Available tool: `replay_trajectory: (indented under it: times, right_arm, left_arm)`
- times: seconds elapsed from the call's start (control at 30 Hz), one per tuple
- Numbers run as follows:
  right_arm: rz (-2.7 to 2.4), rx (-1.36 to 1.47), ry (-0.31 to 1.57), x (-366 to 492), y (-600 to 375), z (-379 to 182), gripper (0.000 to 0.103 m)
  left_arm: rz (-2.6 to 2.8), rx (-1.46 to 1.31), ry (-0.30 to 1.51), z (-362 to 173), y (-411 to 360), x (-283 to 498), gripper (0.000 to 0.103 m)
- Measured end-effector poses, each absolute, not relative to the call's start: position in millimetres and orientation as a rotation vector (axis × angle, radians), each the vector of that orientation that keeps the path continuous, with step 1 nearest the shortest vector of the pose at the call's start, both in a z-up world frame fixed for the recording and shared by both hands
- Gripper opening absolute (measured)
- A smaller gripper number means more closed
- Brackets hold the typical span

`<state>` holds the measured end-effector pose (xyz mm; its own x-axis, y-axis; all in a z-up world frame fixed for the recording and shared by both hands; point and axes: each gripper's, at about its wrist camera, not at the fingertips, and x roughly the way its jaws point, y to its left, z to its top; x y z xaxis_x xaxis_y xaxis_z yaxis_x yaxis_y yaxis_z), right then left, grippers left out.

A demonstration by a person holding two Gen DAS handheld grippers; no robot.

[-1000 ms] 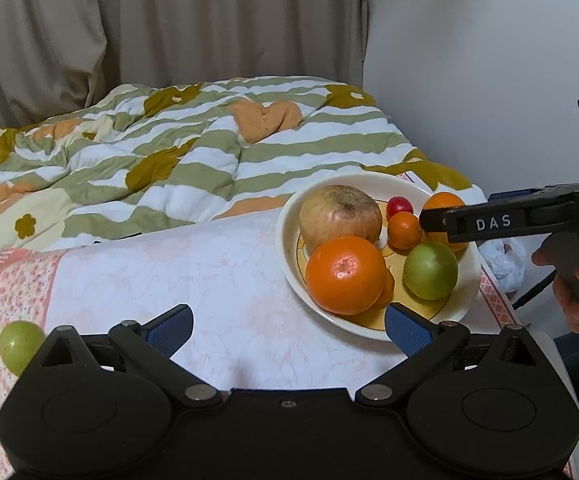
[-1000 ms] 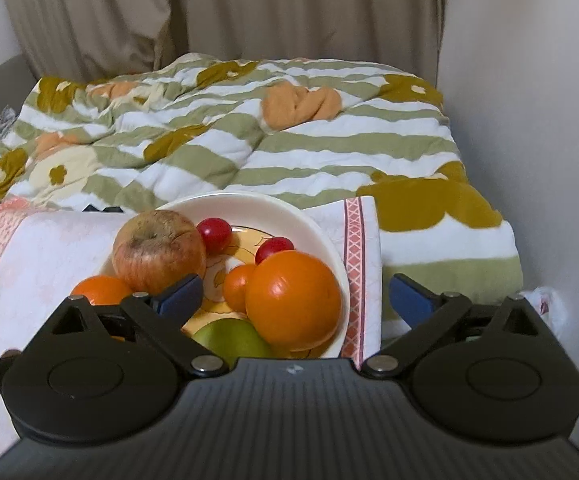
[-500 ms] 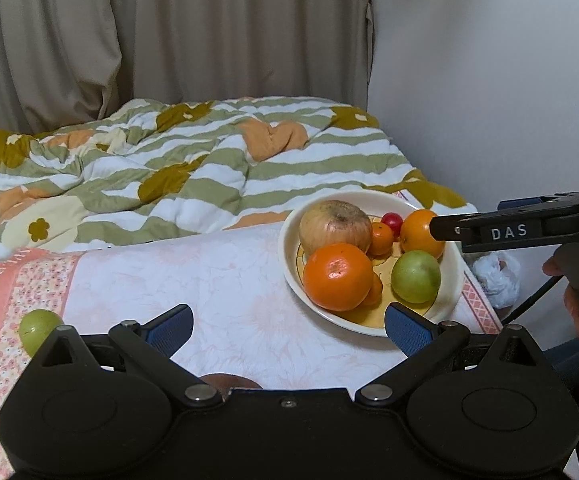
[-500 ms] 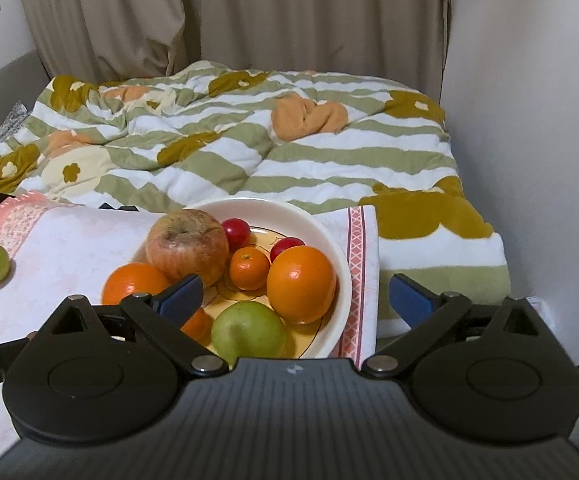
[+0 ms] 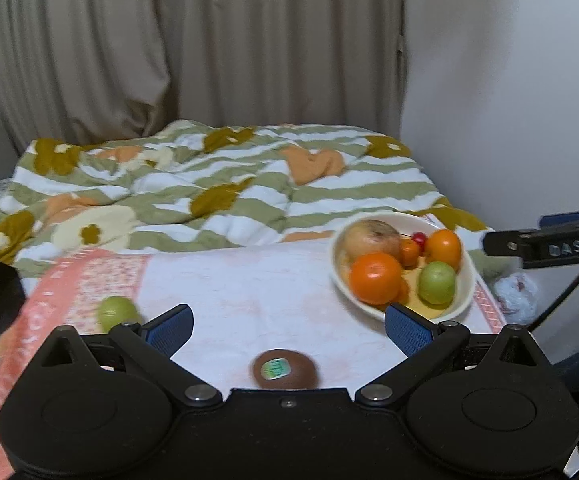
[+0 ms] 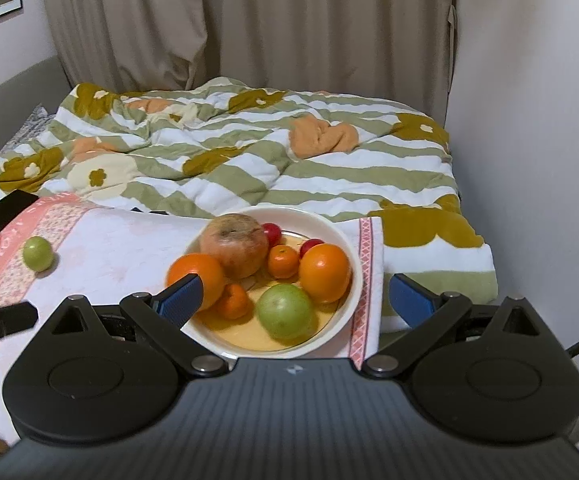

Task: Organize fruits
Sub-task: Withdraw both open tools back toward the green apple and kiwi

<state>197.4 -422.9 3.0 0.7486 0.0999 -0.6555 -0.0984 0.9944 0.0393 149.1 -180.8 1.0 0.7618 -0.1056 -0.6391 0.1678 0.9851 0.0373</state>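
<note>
A white bowl [image 6: 341,240] of fruit sits centre frame between the right gripper's [image 6: 293,296] spread, empty fingers. A kiwi [image 5: 284,369] lies low centre between the left gripper's [image 5: 287,324] spread fingers, a green fruit [image 5: 116,312] beside the left finger.

Fruit-filled bowl [image 6: 345,240]; kiwi [image 5: 284,369] and green fruit [image 5: 116,313] lie outside.

The room light is soft and a bit dim, with a warm yellow look. My left camera's picture is smeared and fuzzy all over. My right camera's picture is sharper. Both bend at the edges, with dark corners. Shadows are faint. No glare.
</note>
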Motion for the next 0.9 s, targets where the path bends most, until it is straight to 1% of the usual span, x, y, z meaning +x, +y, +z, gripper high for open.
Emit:
replay_trajectory:
  times: [0.3,0.53,0.9]
  right_arm:
    - [0.115,-0.001,0.714,168.4,-378.4,15.2,0.103]
    - [0.047,0.025,0.747,156.1,-329.5,11.7,0.103]
    - [-0.104,0.111,0.828,157.9,-246.5,-18.3,0.103]
  left_arm:
    - [-0.060,0.111,0.641,14.1,-110.2,137.8,0.103]
    - [-0.109,0.139,0.656,11.7,-55.9,151.9,0.103]
    - [-0.272,0.205,0.716,-19.3,6.6,200.7,0.103]
